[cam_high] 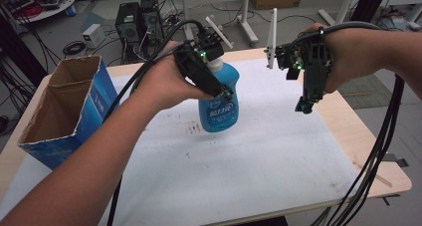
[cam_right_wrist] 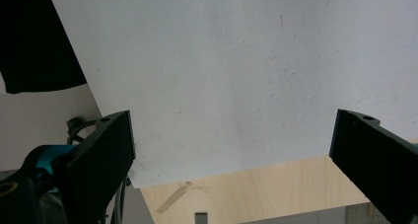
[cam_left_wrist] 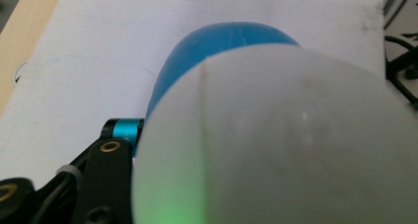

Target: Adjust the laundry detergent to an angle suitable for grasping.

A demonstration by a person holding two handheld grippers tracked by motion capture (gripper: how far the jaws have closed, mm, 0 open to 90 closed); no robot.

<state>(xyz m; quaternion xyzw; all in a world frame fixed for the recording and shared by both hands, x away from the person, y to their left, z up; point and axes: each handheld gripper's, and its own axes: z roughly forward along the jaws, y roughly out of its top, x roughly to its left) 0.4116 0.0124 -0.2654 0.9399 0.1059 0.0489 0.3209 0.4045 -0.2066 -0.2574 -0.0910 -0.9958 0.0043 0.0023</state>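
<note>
White table cover [cam_high: 278, 151], left gripper [cam_high: 215, 69] clamping bottle [cam_high: 219, 104], cap hidden

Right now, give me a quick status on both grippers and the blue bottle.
Left gripper shut on the blue bottle near its white cap, bottle held above the white mat. Right gripper open, empty. Open cardboard box at left; nothing in between.

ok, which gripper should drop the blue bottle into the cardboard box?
Left. The left gripper is shut on the blue bottle, nearer the cardboard box. The right gripper is open, holding nothing.
</note>
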